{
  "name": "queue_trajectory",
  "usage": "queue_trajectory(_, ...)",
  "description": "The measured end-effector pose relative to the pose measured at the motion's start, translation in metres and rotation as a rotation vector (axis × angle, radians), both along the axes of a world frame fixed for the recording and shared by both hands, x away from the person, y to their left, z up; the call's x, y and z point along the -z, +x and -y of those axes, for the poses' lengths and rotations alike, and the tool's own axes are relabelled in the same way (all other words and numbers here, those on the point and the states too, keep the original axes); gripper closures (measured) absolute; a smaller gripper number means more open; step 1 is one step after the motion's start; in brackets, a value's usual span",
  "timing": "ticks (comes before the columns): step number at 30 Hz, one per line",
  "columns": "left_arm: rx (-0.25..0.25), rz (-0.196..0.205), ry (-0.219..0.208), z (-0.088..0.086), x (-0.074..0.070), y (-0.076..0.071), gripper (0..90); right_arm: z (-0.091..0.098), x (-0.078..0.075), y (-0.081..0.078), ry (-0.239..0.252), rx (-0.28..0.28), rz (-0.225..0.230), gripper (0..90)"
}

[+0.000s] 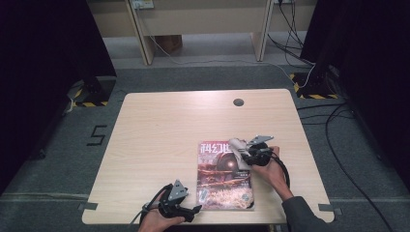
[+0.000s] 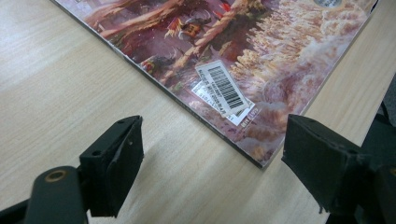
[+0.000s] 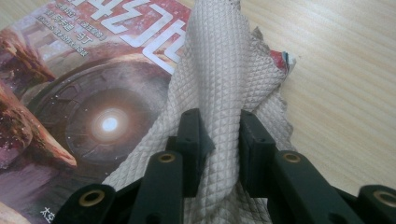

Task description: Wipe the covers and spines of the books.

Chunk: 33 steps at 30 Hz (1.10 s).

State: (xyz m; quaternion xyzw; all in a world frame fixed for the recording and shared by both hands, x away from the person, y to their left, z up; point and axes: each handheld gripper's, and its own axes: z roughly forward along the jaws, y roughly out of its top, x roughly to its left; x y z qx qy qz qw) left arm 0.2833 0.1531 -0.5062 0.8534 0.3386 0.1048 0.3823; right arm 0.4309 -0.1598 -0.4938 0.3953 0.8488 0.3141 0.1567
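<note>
A magazine (image 1: 224, 175) with a red and brown cover lies near the table's front edge. A beige quilted cloth (image 3: 224, 70) rests on its upper right corner, bunched between the jaws of my right gripper (image 3: 220, 126), which is shut on it. In the high view the cloth (image 1: 237, 145) sits just left of the right gripper (image 1: 249, 153). My left gripper (image 2: 212, 154) stands open beside the magazine's lower left corner (image 2: 261, 161), its jaws wide apart with bare table between them. A barcode sticker (image 2: 223, 88) marks that corner. In the high view the left gripper (image 1: 193, 211) rests at the front edge.
The wooden table (image 1: 159, 130) has a round cable hole (image 1: 238, 102) at the back. Cables (image 1: 338, 121) trail over the grey floor to the right. Dark screens stand on both sides, and desk legs (image 1: 145, 38) rise behind.
</note>
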Motion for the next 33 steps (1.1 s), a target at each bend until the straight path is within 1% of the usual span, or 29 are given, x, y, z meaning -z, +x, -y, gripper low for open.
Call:
queue_trajectory(2, 0.005, -0.002, 0.002, 0.000, 0.000, 0.000, 19.7, -0.005, -0.001, -0.002, -0.020, -0.012, 0.006, 73.9)
queue_trajectory(4, 0.003, -0.001, 0.000, 0.001, 0.000, 0.000, 19.7, -0.012, 0.000, -0.005, -0.017, -0.034, 0.004, 73.9)
queue_trajectory(5, 0.001, -0.001, 0.000, 0.001, 0.000, 0.000, 19.7, -0.016, 0.000, -0.006, -0.017, -0.054, 0.008, 74.0)
queue_trajectory(7, 0.005, 0.000, 0.003, 0.000, 0.000, 0.000, 19.7, -0.026, 0.001, -0.010, 0.002, -0.092, -0.004, 73.9)
queue_trajectory(8, 0.002, 0.002, 0.002, 0.000, 0.000, 0.000, 19.7, -0.032, 0.001, -0.012, 0.003, -0.106, -0.008, 73.9)
queue_trajectory(11, -0.002, 0.003, 0.004, 0.000, 0.000, 0.000, 19.7, -0.047, 0.001, -0.015, 0.004, -0.146, -0.002, 73.9)
queue_trajectory(12, -0.002, 0.002, 0.004, 0.000, 0.000, 0.000, 19.7, -0.051, 0.001, -0.016, 0.007, -0.152, -0.006, 73.9)
queue_trajectory(20, 0.000, -0.004, -0.004, 0.001, 0.001, 0.001, 19.6, -0.080, 0.003, -0.012, 0.011, -0.195, 0.002, 73.8)
queue_trajectory(21, 0.002, -0.005, 0.005, 0.001, 0.001, 0.000, 19.6, -0.083, 0.003, -0.012, 0.010, -0.197, 0.000, 73.8)
queue_trajectory(23, 0.007, -0.005, 0.004, 0.001, 0.001, 0.000, 19.5, -0.089, 0.003, -0.014, 0.012, -0.213, 0.000, 73.9)
queue_trajectory(28, 0.008, -0.004, 0.007, 0.000, 0.000, 0.000, 19.5, -0.104, 0.003, -0.023, 0.024, -0.268, -0.014, 73.7)
queue_trajectory(30, 0.004, -0.004, 0.001, 0.000, 0.000, 0.001, 19.5, -0.108, 0.004, -0.027, 0.033, -0.283, -0.025, 73.7)
queue_trajectory(33, 0.008, -0.006, 0.005, 0.000, 0.000, 0.000, 19.5, -0.111, 0.004, -0.031, 0.034, -0.303, -0.027, 73.6)
